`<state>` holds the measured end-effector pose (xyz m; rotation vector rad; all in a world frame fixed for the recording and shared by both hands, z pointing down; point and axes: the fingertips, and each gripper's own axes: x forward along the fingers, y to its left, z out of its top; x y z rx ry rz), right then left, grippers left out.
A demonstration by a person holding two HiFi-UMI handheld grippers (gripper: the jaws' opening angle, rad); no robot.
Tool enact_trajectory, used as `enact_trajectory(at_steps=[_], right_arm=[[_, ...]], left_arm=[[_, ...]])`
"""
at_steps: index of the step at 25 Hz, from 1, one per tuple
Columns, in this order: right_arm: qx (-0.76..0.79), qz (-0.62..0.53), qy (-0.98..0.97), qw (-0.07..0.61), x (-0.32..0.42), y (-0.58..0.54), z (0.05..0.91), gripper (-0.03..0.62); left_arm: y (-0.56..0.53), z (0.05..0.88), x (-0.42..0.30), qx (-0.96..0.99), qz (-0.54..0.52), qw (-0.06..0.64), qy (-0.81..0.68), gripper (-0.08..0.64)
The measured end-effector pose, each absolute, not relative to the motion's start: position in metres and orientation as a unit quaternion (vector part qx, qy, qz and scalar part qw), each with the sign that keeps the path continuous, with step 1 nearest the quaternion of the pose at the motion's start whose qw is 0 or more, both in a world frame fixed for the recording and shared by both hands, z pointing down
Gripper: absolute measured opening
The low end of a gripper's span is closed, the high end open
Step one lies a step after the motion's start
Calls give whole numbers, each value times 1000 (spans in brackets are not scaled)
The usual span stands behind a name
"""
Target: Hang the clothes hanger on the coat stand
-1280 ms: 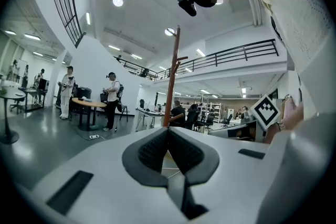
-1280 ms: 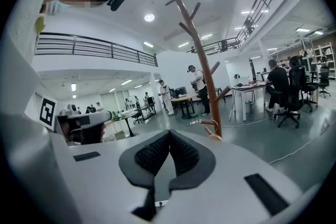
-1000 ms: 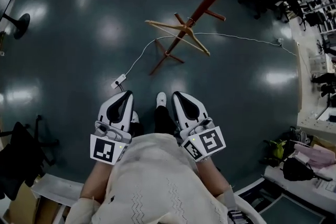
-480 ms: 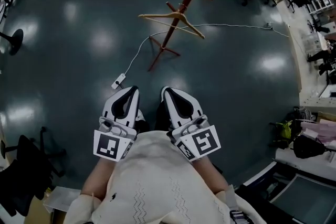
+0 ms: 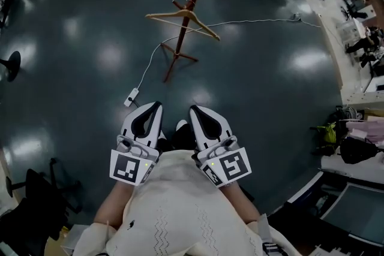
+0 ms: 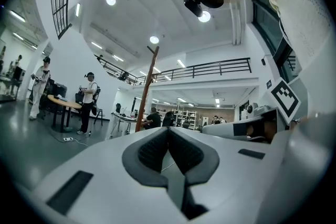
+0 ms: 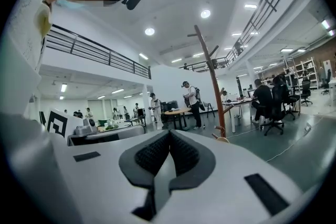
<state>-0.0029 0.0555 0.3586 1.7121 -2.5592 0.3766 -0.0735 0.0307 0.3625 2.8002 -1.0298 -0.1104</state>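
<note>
A red-brown wooden coat stand point(image 5: 186, 15) rises from the dark floor ahead of me. A pale wooden clothes hanger point(image 5: 182, 22) rests crosswise against its pole, its hook by a peg. Both grippers are held close to my body, well short of the stand. My left gripper point(image 5: 155, 106) and my right gripper point(image 5: 194, 110) are shut with nothing between the pads. In the left gripper view the shut left gripper point(image 6: 168, 129) points level toward the coat stand's pole point(image 6: 147, 92). In the right gripper view the coat stand point(image 7: 212, 81) is right of the shut right gripper point(image 7: 169, 134), and a bit of the hanger point(image 7: 223, 139) shows at its foot.
A white cable with a power strip point(image 5: 131, 96) runs across the floor past the stand's base. A dark chair point(image 5: 33, 204) stands at lower left, and desks with bags point(image 5: 354, 150) line the right. People stand by a round table point(image 6: 62, 104) in the distance.
The coat stand and hanger have shifted left and upward in the head view and look more upright. Both grippers stay shut and close to my body.
</note>
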Motion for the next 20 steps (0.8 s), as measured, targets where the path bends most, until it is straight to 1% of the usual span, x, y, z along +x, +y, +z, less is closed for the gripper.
enact_trajectory(at_steps=[11, 20], right_arm=[[536, 131, -834, 20, 15, 52, 362, 18], [520, 137, -842, 41, 16, 55, 371, 18]], left_arm=[[37, 362, -47, 937, -23, 78, -341, 12], [36, 363, -39, 934, -16, 70, -350, 12]])
